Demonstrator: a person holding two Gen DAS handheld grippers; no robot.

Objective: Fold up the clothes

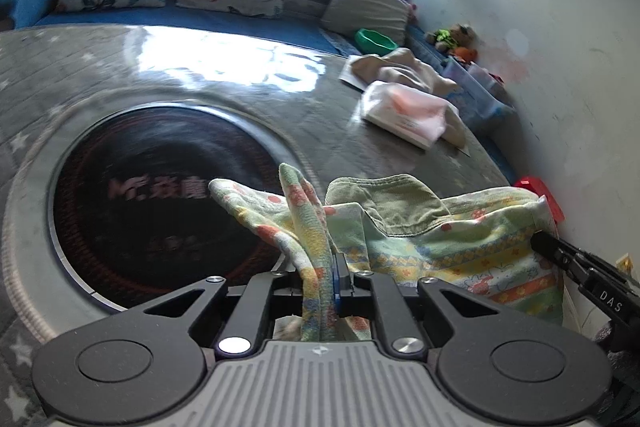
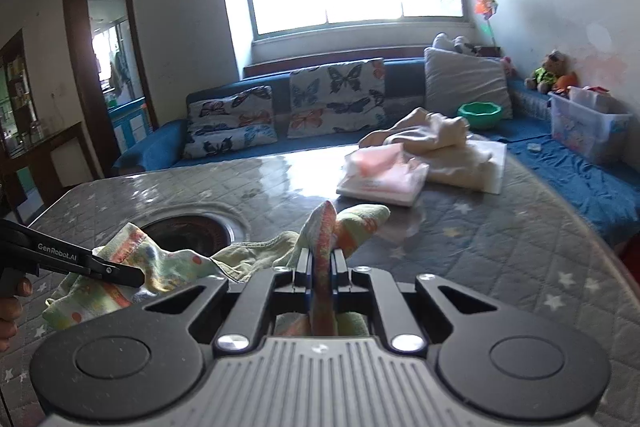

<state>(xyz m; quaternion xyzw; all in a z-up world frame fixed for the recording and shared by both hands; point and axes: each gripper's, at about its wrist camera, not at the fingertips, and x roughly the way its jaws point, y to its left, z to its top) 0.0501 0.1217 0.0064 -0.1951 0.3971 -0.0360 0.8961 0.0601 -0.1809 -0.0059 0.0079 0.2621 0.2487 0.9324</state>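
Fig.: Patterned garment (image 1: 460, 243) held between two grippers above the quilted table (image 2: 480, 247).

Left gripper (image 1: 326, 279) and right gripper (image 2: 322, 267) each pinch a bunched edge, jaws nearly closed on cloth. Garment's long axis runs gripper to gripper, sagging slack in the middle, w/ the dark round inset (image 1: 160, 203) beneath. Both hands are equally near; next move prob. turns on pulling that span taut before laying it flat. Folded pile (image 2: 384, 179) lies well apart, far side.

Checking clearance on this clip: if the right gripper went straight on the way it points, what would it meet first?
Probably the folded pink-white cloth on the table; depth is unclear. The right gripper is shut on the patterned garment, with bare tabletop ahead.
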